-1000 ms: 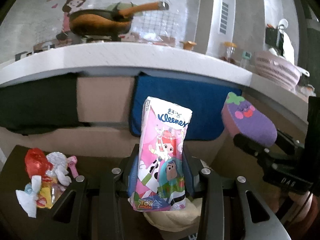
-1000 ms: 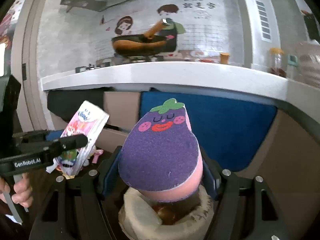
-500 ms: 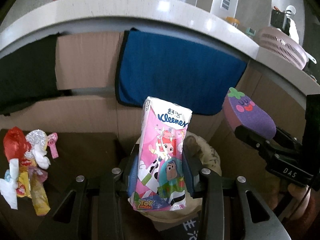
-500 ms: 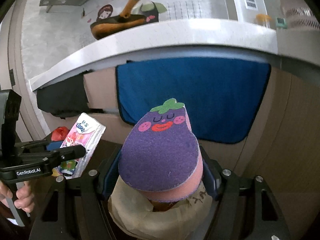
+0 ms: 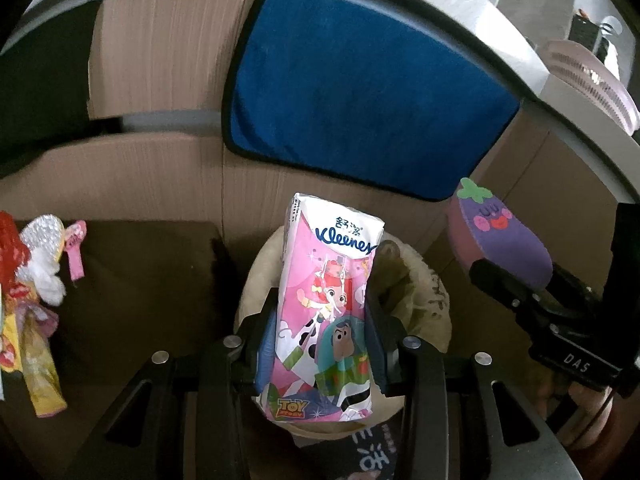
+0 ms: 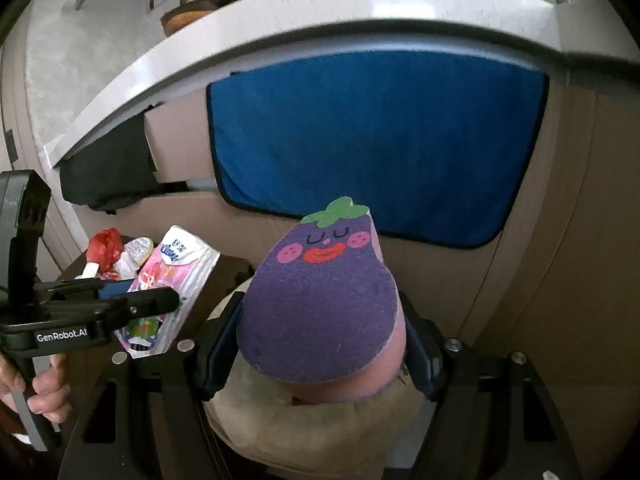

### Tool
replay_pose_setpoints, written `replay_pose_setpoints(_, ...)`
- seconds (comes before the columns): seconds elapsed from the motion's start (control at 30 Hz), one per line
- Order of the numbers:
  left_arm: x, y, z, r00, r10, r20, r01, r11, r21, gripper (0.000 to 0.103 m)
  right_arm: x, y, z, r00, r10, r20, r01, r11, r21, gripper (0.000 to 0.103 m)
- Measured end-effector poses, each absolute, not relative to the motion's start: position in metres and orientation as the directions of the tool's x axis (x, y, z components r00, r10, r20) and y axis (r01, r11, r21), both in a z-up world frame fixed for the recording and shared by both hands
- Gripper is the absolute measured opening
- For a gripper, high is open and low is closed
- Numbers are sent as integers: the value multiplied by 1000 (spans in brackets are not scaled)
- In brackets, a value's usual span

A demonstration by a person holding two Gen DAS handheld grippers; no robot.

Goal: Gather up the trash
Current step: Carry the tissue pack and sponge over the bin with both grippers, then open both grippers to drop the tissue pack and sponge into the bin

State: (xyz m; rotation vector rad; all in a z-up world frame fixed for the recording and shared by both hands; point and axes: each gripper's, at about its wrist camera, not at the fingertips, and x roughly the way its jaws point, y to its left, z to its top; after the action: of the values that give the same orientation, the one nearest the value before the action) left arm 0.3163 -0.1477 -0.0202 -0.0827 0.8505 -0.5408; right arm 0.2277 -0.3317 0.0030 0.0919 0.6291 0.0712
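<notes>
A beige bag (image 5: 424, 280) is seen below both grippers, its contents unclear. A Kleenex pack (image 5: 326, 308) is pinched by the left gripper (image 5: 324, 344), an eggplant sponge (image 6: 320, 304) by the right gripper (image 6: 312, 352). Both have been lowered toward the bag; wrappers (image 5: 32, 280) remain left on the dark surface (image 5: 140, 280).

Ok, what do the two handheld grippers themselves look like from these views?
Both are black plastic with silver screw heads. The left gripper has blue pads on its fingers and white "GenRobot.AI" lettering on its side. The right gripper also has blue pads, with "DAS" on its body. No cables or sleeves are visible.
</notes>
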Motion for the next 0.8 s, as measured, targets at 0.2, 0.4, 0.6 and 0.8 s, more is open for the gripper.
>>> replay_pose_setpoints(0.2,324,-149,-31,517,-486,-705,413,863,-292,39,239,-331,-9,784,105,-612,-38,992,121,68)
replay_pose_setpoints(0.4,335,-150,-41,496,-489,-718,399,862,-311,39,249,-332,-19,766,121,-631,-37,989,145,68)
replay_pose_setpoints(0.6,346,-149,-52,458,-531,-713,410,838,-361,40,260,-333,-30,751,146,-644,-31,982,187,69)
replay_pose_setpoints(0.8,354,-137,-53,427,-607,-670,419,790,-448,53,267,-340,-41,750,179,-637,-10,966,259,89)
